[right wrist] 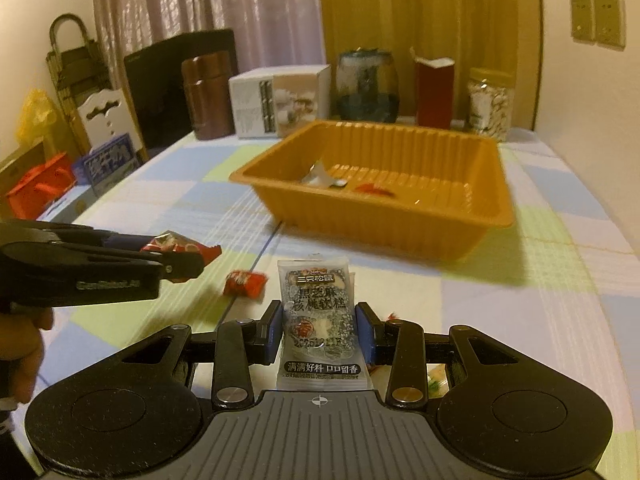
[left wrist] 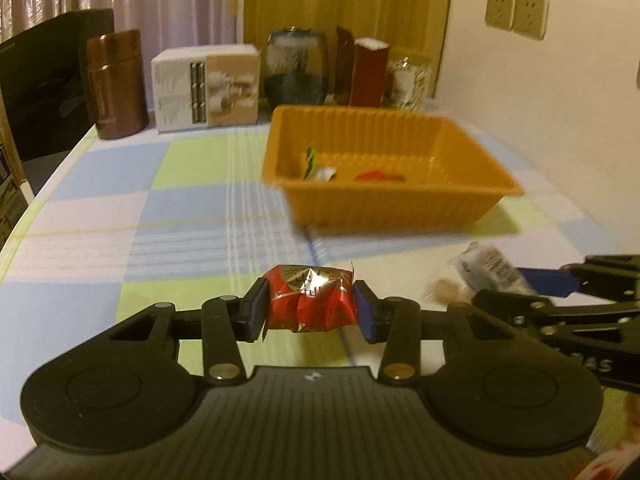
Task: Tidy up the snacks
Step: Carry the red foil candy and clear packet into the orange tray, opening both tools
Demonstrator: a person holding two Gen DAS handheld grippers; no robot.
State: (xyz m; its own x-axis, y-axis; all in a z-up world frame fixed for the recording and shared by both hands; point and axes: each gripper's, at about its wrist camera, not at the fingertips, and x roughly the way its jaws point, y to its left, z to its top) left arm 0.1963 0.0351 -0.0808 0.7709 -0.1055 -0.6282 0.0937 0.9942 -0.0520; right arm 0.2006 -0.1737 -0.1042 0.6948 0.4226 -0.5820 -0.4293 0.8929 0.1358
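My left gripper point(left wrist: 310, 308) is shut on a red foil-wrapped candy point(left wrist: 312, 300), held above the checked tablecloth; it also shows in the right wrist view point(right wrist: 188, 250) at the left. My right gripper point(right wrist: 320, 330) is shut on a clear black-sesame cake packet point(right wrist: 318, 312); it also shows in the left wrist view point(left wrist: 516, 280) at the right with the packet point(left wrist: 484, 268). An orange plastic tray point(left wrist: 384, 204) point(right wrist: 384, 224) stands ahead and holds a few wrapped snacks point(left wrist: 320, 168) point(right wrist: 376, 189). Another red candy point(right wrist: 244, 284) lies on the cloth.
At the table's back stand a brown flask point(right wrist: 208, 96), a white box point(right wrist: 280, 100), a dark jar point(right wrist: 366, 86), a red carton point(right wrist: 434, 94) and a clear jar point(right wrist: 490, 104). A wall is on the right. Bags and a chair point(right wrist: 108, 120) stand left of the table.
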